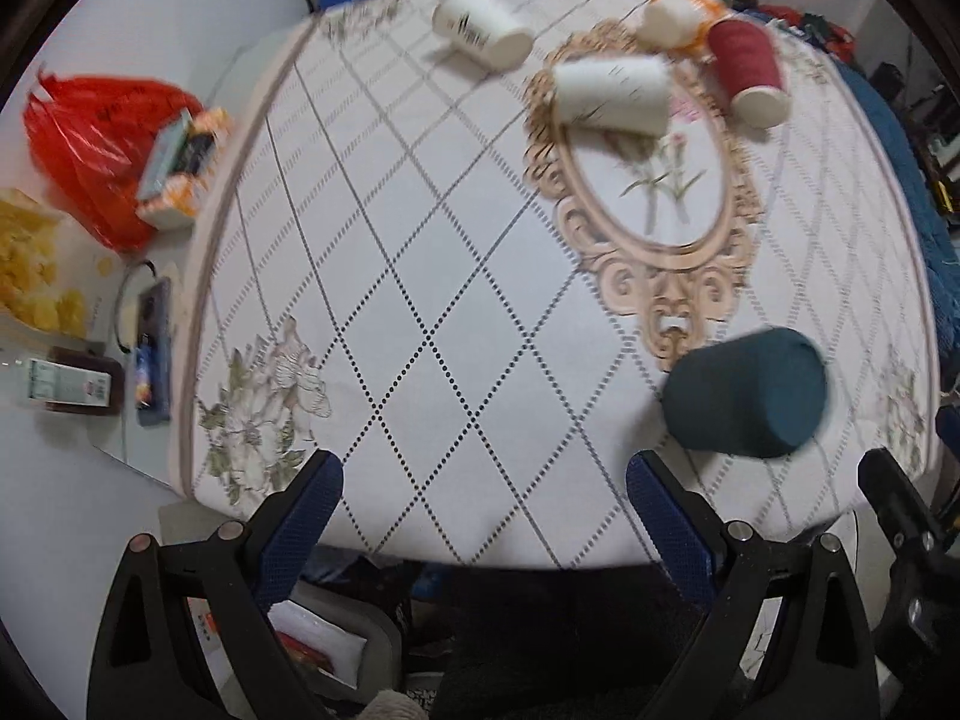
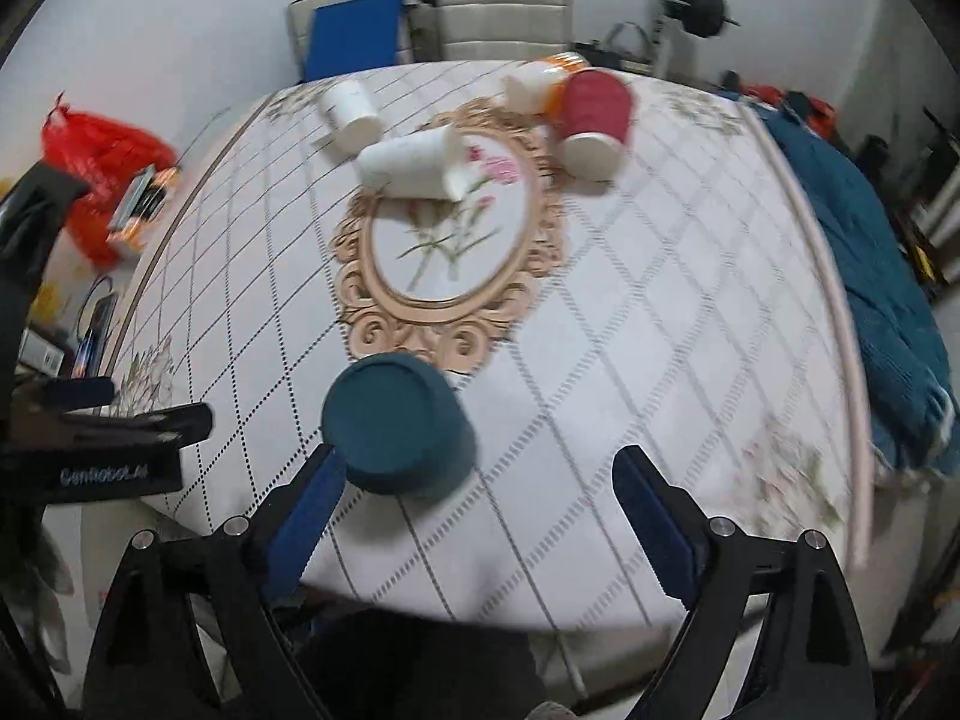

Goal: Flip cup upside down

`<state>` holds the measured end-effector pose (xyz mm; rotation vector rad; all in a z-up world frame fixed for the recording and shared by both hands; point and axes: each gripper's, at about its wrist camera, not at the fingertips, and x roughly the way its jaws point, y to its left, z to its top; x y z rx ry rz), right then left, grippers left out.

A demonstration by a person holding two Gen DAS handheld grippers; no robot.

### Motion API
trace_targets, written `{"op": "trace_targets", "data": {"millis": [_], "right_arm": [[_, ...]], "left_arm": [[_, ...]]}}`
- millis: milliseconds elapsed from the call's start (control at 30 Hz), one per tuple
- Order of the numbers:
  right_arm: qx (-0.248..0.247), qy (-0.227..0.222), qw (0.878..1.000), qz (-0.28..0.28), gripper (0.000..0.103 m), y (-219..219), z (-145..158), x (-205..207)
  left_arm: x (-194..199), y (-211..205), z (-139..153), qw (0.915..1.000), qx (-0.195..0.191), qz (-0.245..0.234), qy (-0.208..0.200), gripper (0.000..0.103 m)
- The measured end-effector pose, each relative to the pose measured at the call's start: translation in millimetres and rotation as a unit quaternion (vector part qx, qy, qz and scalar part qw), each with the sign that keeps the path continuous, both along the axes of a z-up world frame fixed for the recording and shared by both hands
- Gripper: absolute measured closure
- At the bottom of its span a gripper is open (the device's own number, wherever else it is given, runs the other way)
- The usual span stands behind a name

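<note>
A dark teal cup (image 1: 744, 393) (image 2: 396, 423) stands upside down on the table near its front edge, its flat base up. A white cup (image 1: 609, 93) (image 2: 414, 165) lies on its side on the oval print. A second white cup (image 1: 480, 27) (image 2: 351, 111) and a red cup (image 1: 750, 63) (image 2: 594, 114) stand upside down farther back. My left gripper (image 1: 483, 486) is open and empty, left of the teal cup. My right gripper (image 2: 480, 477) is open and empty, the teal cup by its left finger (image 2: 312, 498).
The table (image 1: 420, 276) (image 2: 630, 330) has a white diamond-pattern cloth. A white and orange container (image 1: 678, 15) (image 2: 540, 81) lies behind the red cup. A red bag (image 1: 102, 138) and small items sit on the left. A teal blanket (image 2: 864, 276) lies on the right.
</note>
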<state>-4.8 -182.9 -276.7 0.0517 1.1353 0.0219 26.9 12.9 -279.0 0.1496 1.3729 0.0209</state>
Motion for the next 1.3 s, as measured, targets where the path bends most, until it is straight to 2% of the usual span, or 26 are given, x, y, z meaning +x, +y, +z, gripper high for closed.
{"op": "trace_targets", "data": {"millis": [233,367,833,1067,1300], "right_arm": [[-0.025,0.015,0.999,-0.037,0.006,-16,53,-39],[-0.028,-0.006,0.999,-0.042,0.006,-24,95,-66],[-0.018,-0.067,0.997,-0.044,0.006,-47,221,-148],[-0.023,-0.1,0.993,-0.062,0.006,-51,275,-184],[-0.033,-0.115,0.991,-0.066,0.006,-50,305,-201]], "left_arm": [[-32,-4,62,0.9985,-0.02,-0.003,-0.052,0.006],[-58,-12,101,0.9962,-0.036,0.002,-0.08,0.006],[-133,-24,205,0.9875,-0.058,-0.013,-0.146,0.006],[-156,-26,239,0.9829,-0.06,-0.014,-0.174,0.006],[-164,-22,254,0.9809,-0.058,-0.004,-0.186,0.006]]}}
